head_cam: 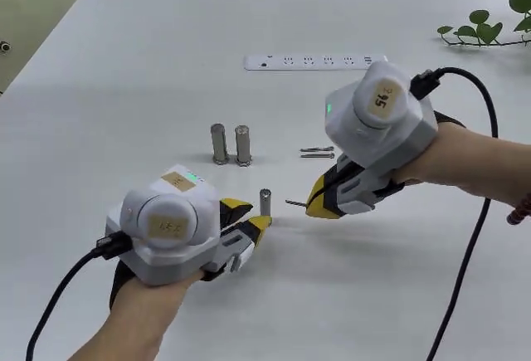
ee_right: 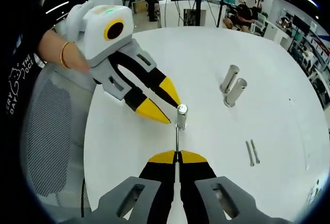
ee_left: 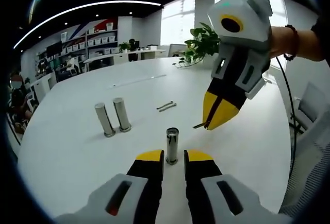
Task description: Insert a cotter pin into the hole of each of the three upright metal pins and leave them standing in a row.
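Left gripper [head_cam: 248, 215] had its jaws parted and held nothing, with its yellow tips just beside the nearest upright metal pin [head_cam: 265, 202] on the white table [head_cam: 124, 87]. Right gripper [head_cam: 319, 206] was clamped tight on a cotter pin [head_cam: 295, 203], whose free end pointed at that metal pin, just short of it. Two more metal pins [head_cam: 219, 143] stood side by side farther back, and two spare cotter pins [head_cam: 317, 153] lay near them.
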The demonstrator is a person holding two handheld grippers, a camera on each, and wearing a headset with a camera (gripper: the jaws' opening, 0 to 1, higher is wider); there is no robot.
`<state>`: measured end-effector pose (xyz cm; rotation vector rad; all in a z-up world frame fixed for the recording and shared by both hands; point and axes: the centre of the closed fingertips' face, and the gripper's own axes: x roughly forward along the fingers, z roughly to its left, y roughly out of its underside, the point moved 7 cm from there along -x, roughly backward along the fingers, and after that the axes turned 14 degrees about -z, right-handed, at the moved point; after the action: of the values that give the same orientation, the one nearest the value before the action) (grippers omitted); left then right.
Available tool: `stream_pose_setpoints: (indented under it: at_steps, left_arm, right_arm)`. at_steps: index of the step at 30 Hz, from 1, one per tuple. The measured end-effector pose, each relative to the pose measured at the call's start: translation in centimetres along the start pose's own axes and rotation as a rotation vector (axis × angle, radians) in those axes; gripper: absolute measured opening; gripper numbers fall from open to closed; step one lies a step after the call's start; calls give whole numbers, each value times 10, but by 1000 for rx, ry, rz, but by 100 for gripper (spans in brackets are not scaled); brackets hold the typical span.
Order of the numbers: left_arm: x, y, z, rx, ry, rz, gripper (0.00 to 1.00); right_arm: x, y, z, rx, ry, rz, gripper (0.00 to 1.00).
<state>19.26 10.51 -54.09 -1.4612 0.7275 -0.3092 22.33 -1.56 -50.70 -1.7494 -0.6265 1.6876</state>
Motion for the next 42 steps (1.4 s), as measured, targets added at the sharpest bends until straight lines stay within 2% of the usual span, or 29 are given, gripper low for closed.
stream_pose_setpoints:
  at_steps: [15,20,25,31,42]
  left_arm:
    - [17,8,1,-9,-36,20,12]
    - [18,10,1,-15,-35,23,9]
    - [20,11,1,-15,-34,21,7]
    - [20,11,0,19,-24,21,6]
    - [20,12,0,20,-25,8,6]
  right_arm:
    - [11,-3,-11,-23,-15,34,0]
    - [13,-8,-11,-24,-22,13,0]
    - [15,-8,-11,-37,-19,33,0]
    - [15,-10,-12,-51,-22,34,0]
    - [18,-18,-10,-82,-27,34,0]
